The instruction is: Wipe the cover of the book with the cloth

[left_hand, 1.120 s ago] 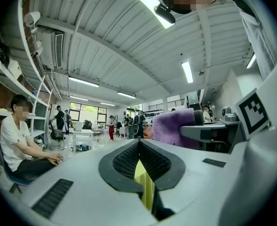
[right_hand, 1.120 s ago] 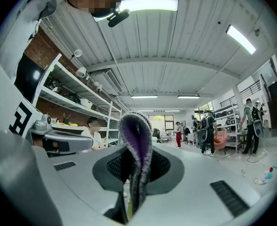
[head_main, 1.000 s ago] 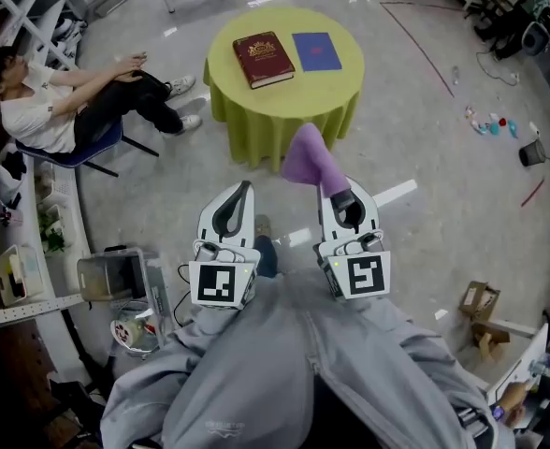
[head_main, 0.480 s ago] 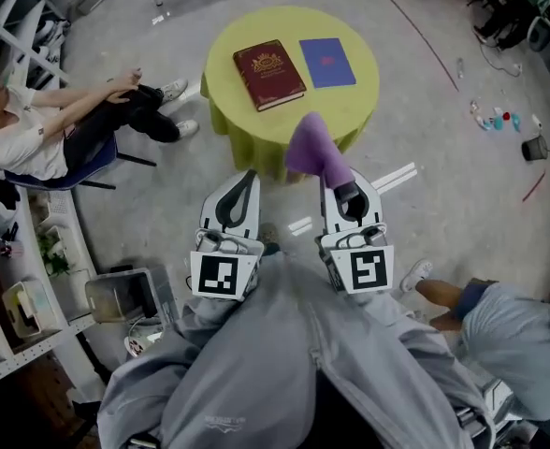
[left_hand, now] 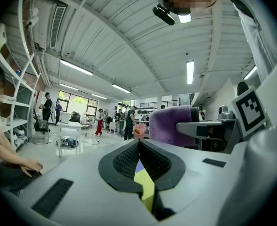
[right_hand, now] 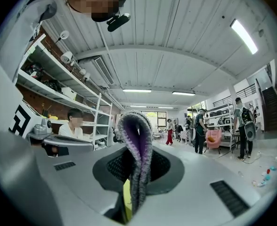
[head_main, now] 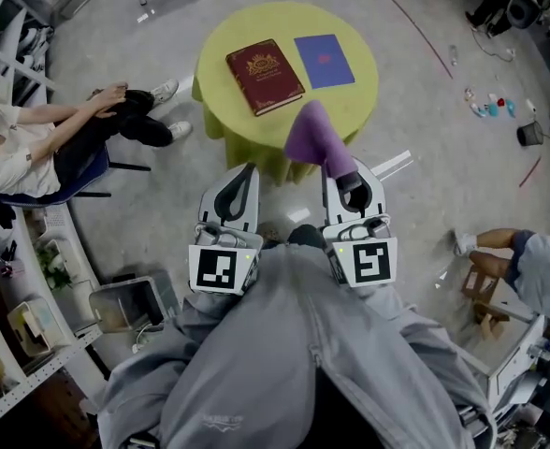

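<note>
A dark red book (head_main: 265,76) with gold ornament lies closed on the round table with a yellow-green cloth (head_main: 256,129), far ahead of both grippers. A blue book (head_main: 324,60) lies to its right. My right gripper (head_main: 342,173) is shut on the purple cloth (head_main: 314,137), which stands up as a folded loop (right_hand: 137,149) between its jaws. My left gripper (head_main: 242,174) is shut with nothing in it, level with the right one and short of the table. The purple cloth (left_hand: 171,125) also shows to the right in the left gripper view.
A seated person (head_main: 41,148) on a chair is at the left of the table. Another person's leg (head_main: 499,251) is at the right. A grey bin (head_main: 125,302) and shelving (head_main: 13,344) stand at lower left. Small items (head_main: 488,106) litter the floor far right.
The view has shifted slightly; the table and books sit a little farther left and closer. The person at the right has moved away toward the right edge. Both grippers keep their hold and stance.
</note>
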The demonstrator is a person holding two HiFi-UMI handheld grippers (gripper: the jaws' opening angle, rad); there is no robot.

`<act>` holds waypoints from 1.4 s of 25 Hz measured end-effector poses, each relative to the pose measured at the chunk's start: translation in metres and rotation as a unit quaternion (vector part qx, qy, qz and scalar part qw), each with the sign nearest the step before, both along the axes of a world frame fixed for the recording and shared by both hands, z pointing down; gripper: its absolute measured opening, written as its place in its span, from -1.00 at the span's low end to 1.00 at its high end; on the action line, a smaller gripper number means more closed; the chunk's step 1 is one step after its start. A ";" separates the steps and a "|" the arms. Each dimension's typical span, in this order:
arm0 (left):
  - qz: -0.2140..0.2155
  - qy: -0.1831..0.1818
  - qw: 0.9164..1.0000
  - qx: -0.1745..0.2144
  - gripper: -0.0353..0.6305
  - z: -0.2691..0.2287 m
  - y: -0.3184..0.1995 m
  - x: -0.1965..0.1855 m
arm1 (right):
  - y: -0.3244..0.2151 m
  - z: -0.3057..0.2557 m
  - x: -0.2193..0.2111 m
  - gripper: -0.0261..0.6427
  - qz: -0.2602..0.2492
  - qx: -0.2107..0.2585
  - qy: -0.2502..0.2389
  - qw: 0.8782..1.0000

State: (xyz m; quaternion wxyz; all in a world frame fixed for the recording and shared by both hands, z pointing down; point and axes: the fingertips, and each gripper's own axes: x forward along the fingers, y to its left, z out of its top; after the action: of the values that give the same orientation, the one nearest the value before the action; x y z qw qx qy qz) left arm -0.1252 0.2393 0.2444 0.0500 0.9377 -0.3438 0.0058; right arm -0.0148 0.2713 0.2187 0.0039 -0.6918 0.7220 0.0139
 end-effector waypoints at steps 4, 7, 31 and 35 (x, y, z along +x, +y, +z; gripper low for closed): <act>0.007 0.003 1.000 -0.001 -0.84 0.001 -0.008 0.003 | -0.005 -0.002 0.002 -0.74 0.004 -0.002 0.004 1.000; 0.009 0.007 1.000 0.001 -0.84 -0.001 -0.016 0.007 | -0.013 -0.004 0.003 -0.74 0.000 -0.003 0.002 1.000; -0.106 0.002 0.994 -0.034 -0.84 0.024 -0.211 0.084 | -0.240 0.022 0.071 -0.74 -0.148 -0.037 0.007 0.988; -0.128 -0.008 0.991 -0.042 -0.84 0.028 -0.239 0.102 | -0.276 0.030 0.086 -0.74 -0.181 -0.043 0.000 0.983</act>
State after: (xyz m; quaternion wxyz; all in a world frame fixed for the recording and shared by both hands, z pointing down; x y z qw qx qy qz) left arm -0.0230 0.0007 0.2727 0.0872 0.8828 -0.4611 0.0213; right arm 0.0708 -0.0042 0.2490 -0.0235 -0.5492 0.8351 -0.0182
